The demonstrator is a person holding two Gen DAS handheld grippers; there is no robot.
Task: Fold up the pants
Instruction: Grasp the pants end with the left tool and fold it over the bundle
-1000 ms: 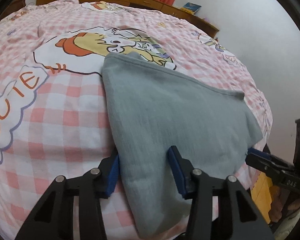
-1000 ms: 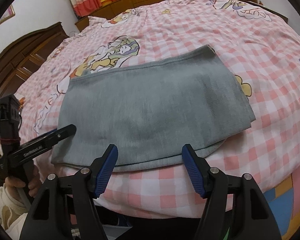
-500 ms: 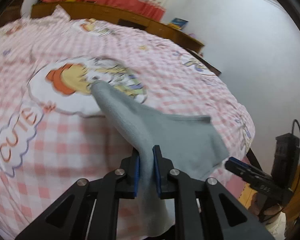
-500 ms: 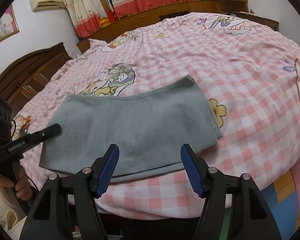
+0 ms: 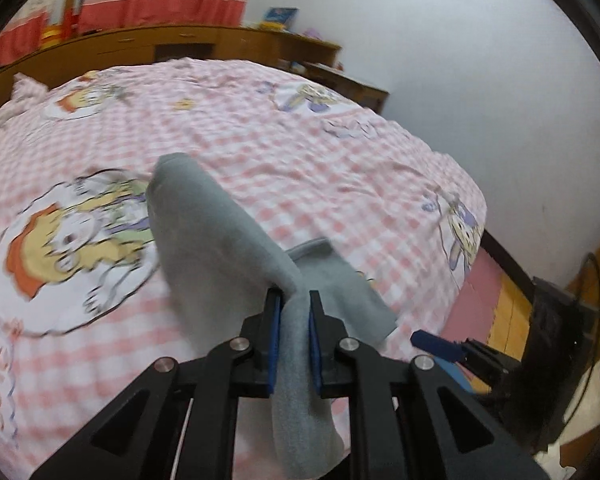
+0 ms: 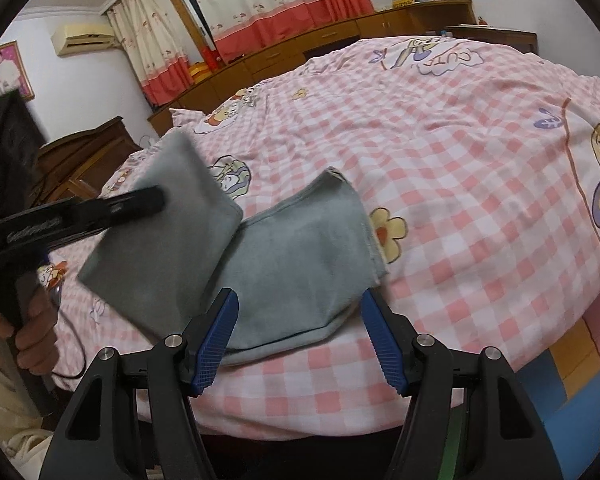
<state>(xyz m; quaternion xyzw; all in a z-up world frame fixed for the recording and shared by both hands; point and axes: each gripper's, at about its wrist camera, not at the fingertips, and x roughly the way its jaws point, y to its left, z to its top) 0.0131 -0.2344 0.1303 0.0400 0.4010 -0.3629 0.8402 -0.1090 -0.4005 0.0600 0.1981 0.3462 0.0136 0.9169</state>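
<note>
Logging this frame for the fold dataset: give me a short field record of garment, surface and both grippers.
garment: grey pants, partly folded, one end lifted off the bed
surface: pink checked bedspread with cartoon prints
left gripper: shut on the pants, holding the raised end in the air
right gripper: open, nothing between its pads, near the pants' front edge
holder: a hand grips the left gripper's handle
fold state: not finished; raised end not yet laid over
</note>
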